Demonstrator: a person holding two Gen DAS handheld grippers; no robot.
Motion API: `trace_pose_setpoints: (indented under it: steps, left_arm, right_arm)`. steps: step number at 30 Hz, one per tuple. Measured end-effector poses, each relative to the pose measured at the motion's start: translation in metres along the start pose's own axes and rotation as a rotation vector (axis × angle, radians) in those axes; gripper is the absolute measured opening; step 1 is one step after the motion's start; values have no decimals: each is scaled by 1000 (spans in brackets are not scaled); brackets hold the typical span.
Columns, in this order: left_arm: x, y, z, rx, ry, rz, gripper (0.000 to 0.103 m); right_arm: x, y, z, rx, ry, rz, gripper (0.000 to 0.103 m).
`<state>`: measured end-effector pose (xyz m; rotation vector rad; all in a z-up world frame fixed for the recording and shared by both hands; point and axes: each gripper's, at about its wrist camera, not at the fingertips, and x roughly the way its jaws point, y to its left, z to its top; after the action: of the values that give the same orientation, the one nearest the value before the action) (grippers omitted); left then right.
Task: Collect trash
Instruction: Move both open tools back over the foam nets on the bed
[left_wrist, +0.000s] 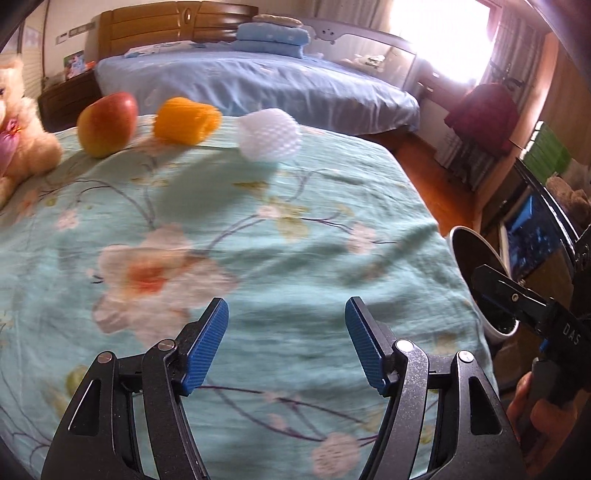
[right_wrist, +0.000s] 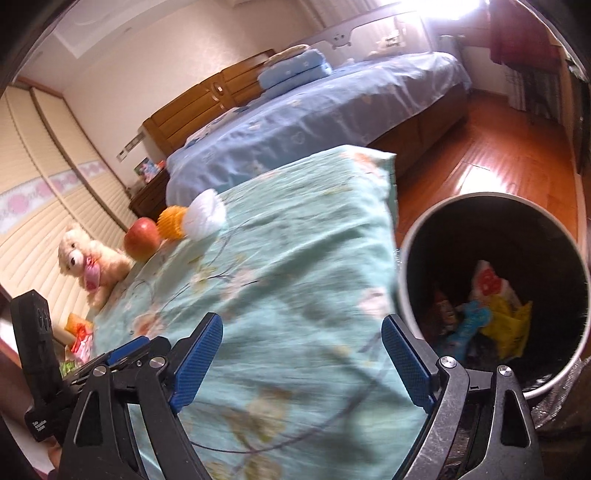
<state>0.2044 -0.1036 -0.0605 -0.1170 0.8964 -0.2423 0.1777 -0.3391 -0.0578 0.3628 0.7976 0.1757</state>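
Left wrist view, left to right: apple, orange foam net, white foam net, bin. Both the left gripper and right gripper gape empty. Next, probably: reach across the bedspread for a net.

Left gripper hangs open above a floral bedspread; apple, orange foam net and white foam net line up toward twelve o'clock.

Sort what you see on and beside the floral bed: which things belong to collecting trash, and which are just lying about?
Belongs to the job:
white foam net
orange foam net
trash bin

Just lying about:
apple
teddy bear
folded blue quilt
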Motion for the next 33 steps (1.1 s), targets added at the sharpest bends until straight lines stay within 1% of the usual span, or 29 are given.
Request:
trace_pose_setpoints:
  steps: [8,18,33]
  left_arm:
    - [-7,23,2,-22,-22,36,67]
    - [-9,45,10,-40,-41,71,67]
    - [9,78,28,-81,-24,99,68]
  right_arm:
    - [17,30,-1,-49,23,28,89]
    - [36,52,0,-89,49,48,89]
    - [74,73,14,-115,93,67,89]
